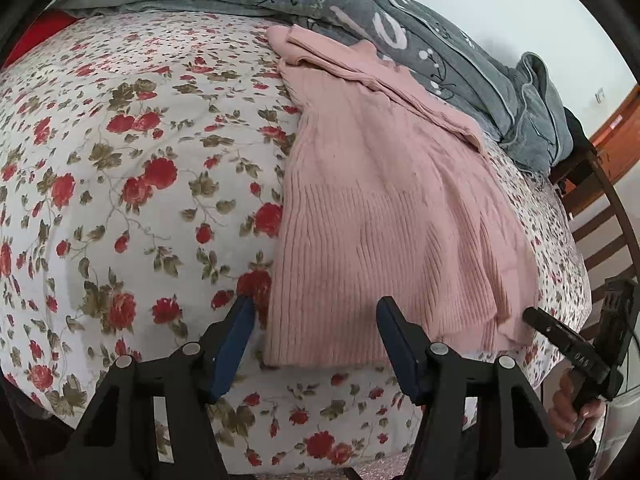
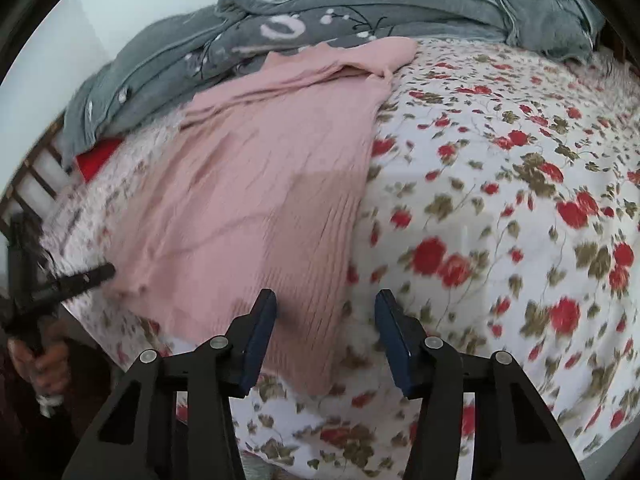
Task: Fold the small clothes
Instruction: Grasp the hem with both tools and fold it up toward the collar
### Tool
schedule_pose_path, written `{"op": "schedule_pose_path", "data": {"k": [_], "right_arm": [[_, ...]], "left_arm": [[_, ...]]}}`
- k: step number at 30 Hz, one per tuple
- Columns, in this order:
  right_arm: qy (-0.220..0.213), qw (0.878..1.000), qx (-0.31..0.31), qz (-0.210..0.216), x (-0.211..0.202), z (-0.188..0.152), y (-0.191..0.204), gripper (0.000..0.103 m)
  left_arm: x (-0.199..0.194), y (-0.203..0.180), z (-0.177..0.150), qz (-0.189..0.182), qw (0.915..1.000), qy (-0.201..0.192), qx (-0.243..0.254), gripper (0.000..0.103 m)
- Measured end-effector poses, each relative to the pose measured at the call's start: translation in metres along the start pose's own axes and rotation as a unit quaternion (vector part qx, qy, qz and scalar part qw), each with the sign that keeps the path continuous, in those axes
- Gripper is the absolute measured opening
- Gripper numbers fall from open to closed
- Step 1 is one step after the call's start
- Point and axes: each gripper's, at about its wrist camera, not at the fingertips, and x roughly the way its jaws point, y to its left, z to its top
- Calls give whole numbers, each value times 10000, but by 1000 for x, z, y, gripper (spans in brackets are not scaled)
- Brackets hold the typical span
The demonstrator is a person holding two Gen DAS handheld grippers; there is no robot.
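Right now my left claw (image 1: 316, 312) stands spread, its blue pads apart and pinching nothing; the near left corner of the pink ribbed knit sweater (image 1: 384, 216) lies between and just beyond its fingers, untouched as far as I can see. My right claw (image 2: 326, 308) is likewise spread and holds nothing, poised over the sweater's (image 2: 260, 184) near right edge, one blue pad over the knit and the other over the bedding.

That sweater lies flat on the bed's white sheet printed with red roses and olive leaves (image 1: 132, 168), hem toward me, with one sleeve folded across its top. Its far end touches the rumpled grey quilt with white floral marks (image 1: 400, 20) heaped along the back of the bed. A red cloth (image 2: 96, 158) peeks from under that quilt at the bed's edge, beside the brown wooden slats of the bed frame (image 1: 600, 236).

From each wrist view I see my other hand gripping its claw's handle beside the mattress. No containers show anywhere.
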Motion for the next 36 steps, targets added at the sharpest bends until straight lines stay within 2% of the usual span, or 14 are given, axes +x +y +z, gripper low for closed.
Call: {"op": "schedule_pose_path", "data": {"k": [2,4,5,6,8,10,16,18,20,27,36], "right_arm": [[-66,9999,-49,-70,1,-5,6,48],[-146,9998,107,-33,3,-7,6,33],[-157,9995,247,68,5,-7,5,18],[-121,9991,373,158,7,-7,3,15],[-108,9978,599,277,11,-6,1,14],[-125,9971,678,337,13,-4,-1,14],[-8,9950,812,585,19,5,0,20],[-49,9952,772,606,18,5,2,6],[-172,9952,727,632,10,2,4,5],[-523,9947,465,753,-32,2,9,5],[-572,9920,373,1062,-71,-16,5,5]], "left_arm": [[4,3,2,-65,10000,37,-63,57],[5,5,5,-107,9999,36,-102,52],[5,5,6,-125,9998,21,-118,45],[5,5,8,-129,9998,20,-143,41],[6,9,10,-150,9995,31,-262,27],[6,14,9,-260,9989,40,-378,23],[6,17,9,-331,9984,116,-454,22],[4,13,9,-311,9987,144,-371,7],[-1,12,7,-352,9985,171,-393,7],[-50,10,-4,-343,9970,-262,-650,6],[-91,7,-29,-367,9965,-404,-628,6]]}}
